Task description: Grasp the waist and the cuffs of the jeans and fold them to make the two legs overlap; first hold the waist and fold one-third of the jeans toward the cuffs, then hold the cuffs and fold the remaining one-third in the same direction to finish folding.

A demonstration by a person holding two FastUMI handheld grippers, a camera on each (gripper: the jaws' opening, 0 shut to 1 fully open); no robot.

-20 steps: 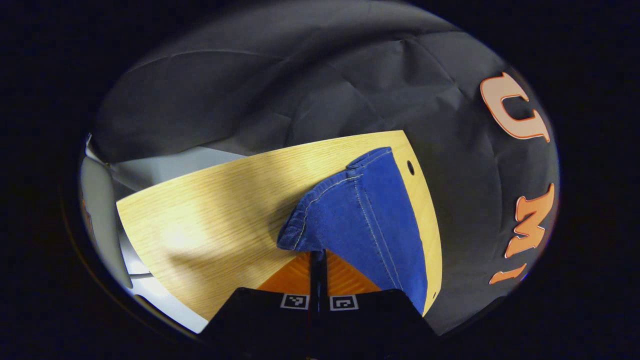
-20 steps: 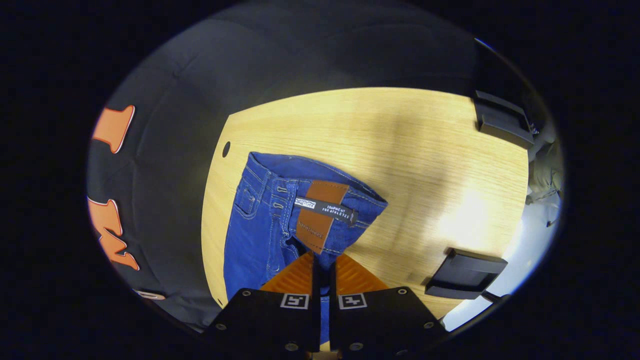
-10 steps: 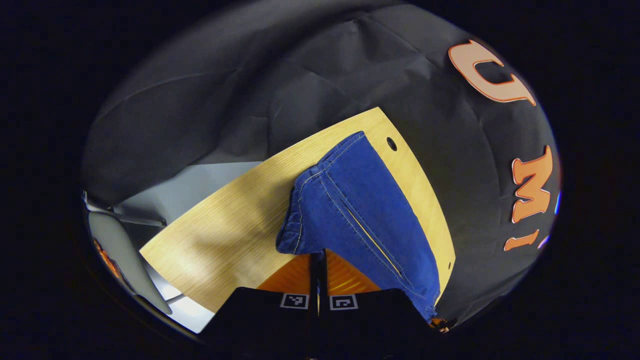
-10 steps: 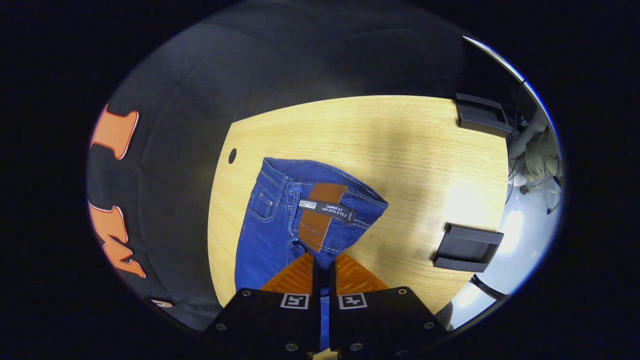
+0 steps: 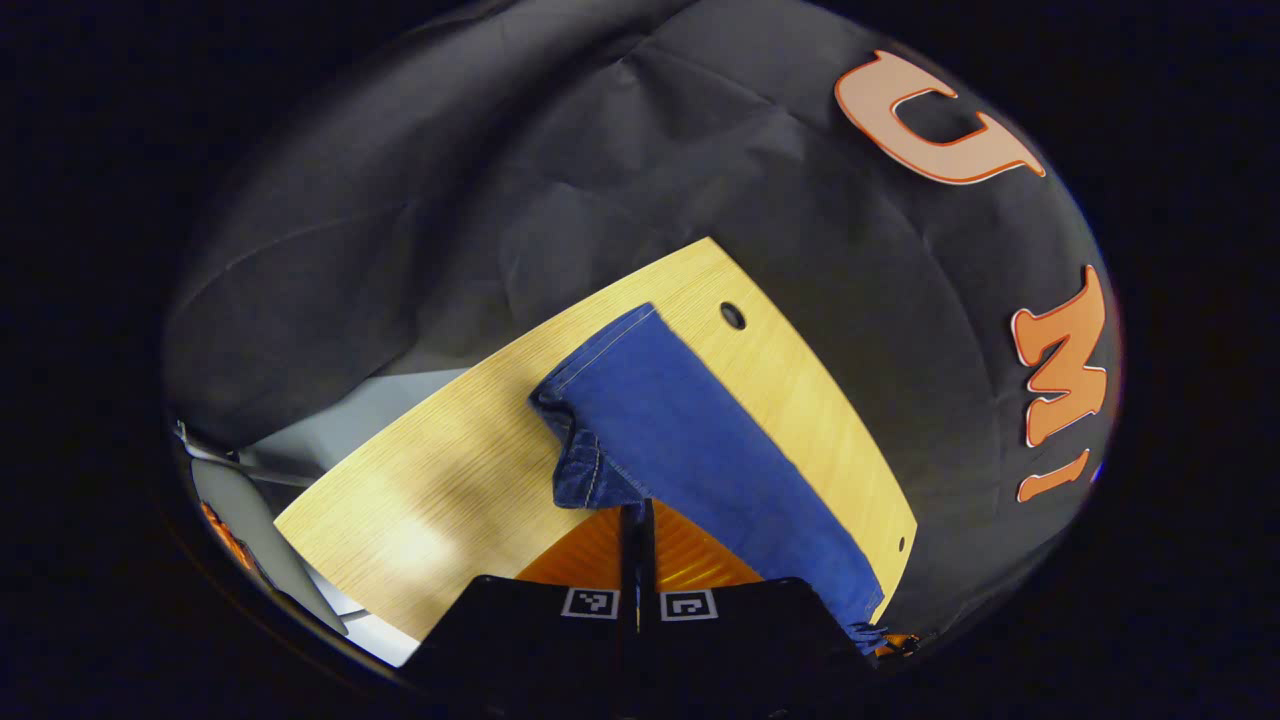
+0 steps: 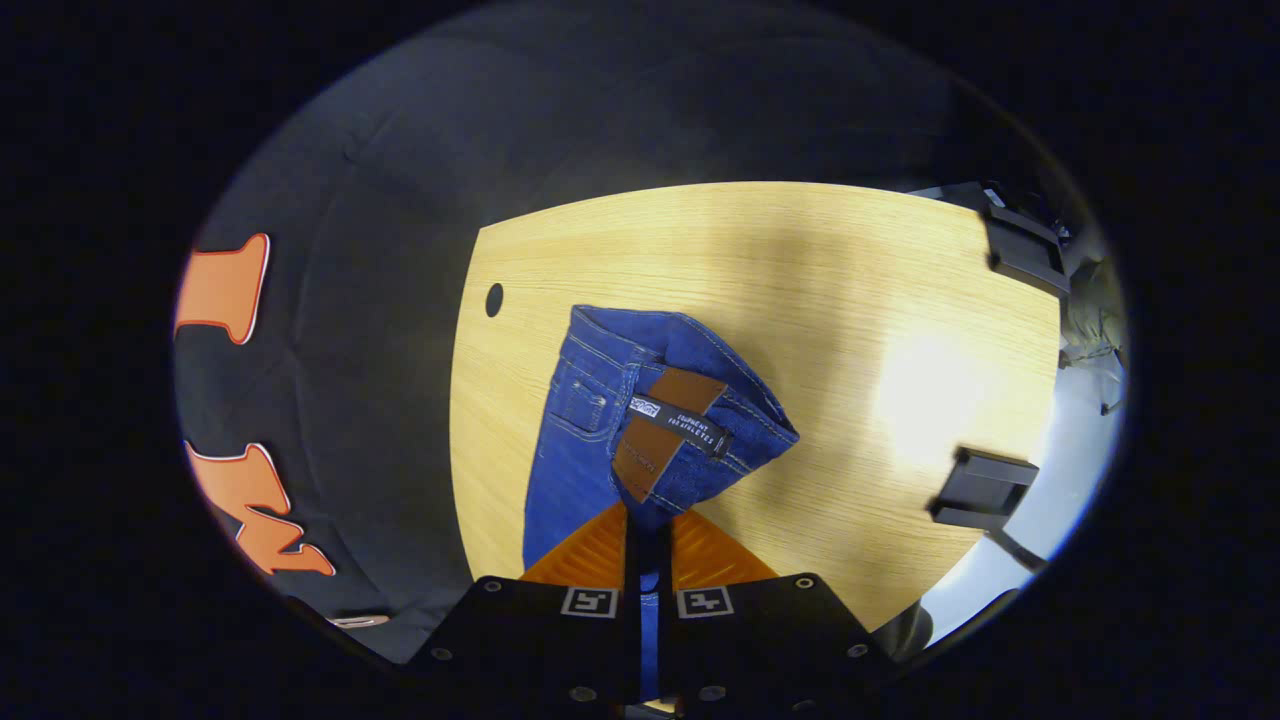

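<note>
Blue jeans lie along the far side of a light wooden table. In the left gripper view my left gripper is shut on a cuff corner, lifted and folded back over the leg. In the right gripper view the waist, with its brown leather patch, is raised off the table. My right gripper is shut on the waistband just below the patch. The rest of the jeans runs down under each gripper and is hidden there.
A round cable hole sits in the tabletop beside the jeans, also seen as the cable hole in the right gripper view. Black clamps grip the table's right edge, with another clamp farther back. The black cloth wall rises behind the table.
Both grippers have carried their denim edges across the table toward the cloth wall. The cuff now folds back over the leg, and the waist has bunched up and tilted.
</note>
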